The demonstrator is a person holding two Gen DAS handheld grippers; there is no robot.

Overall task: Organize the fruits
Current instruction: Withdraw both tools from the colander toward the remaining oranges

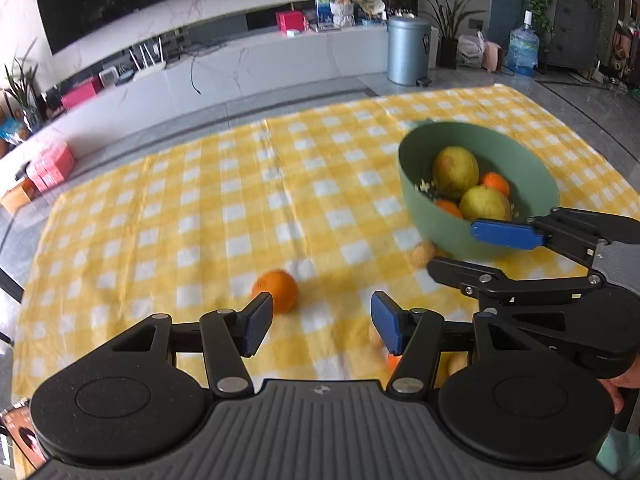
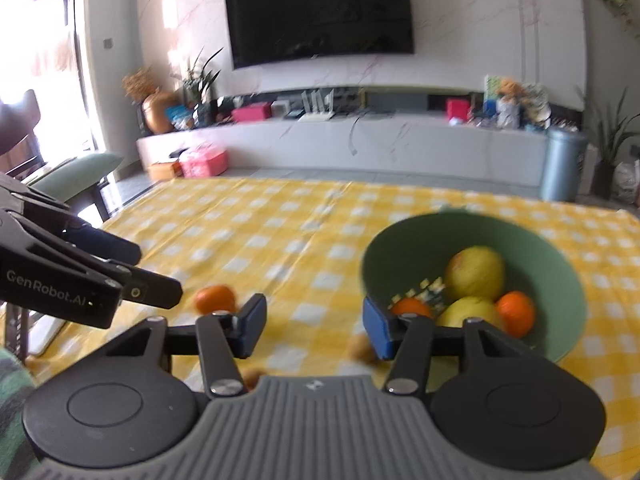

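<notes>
A green bowl (image 1: 424,208) (image 2: 560,280) stands on the yellow checked cloth and holds two yellow-green fruits (image 1: 456,170) and several small oranges. One loose orange (image 1: 276,290) (image 2: 216,299) lies on the cloth, just beyond the left finger of my left gripper (image 1: 322,326). That gripper is open with nothing between its pads. A small tan fruit (image 1: 424,254) (image 2: 360,348) sits by the bowl's near side. My right gripper (image 2: 315,328) (image 1: 452,247) is open and empty, with its right finger in front of the bowl's rim. Other small fruits are half hidden under the fingers.
The checked cloth (image 1: 200,208) covers the whole table. Past the far edge stand a long white TV cabinet (image 2: 360,140) and a grey bin (image 1: 408,50). A green-cushioned chair (image 2: 80,176) stands off the table's left side. The two grippers are close side by side.
</notes>
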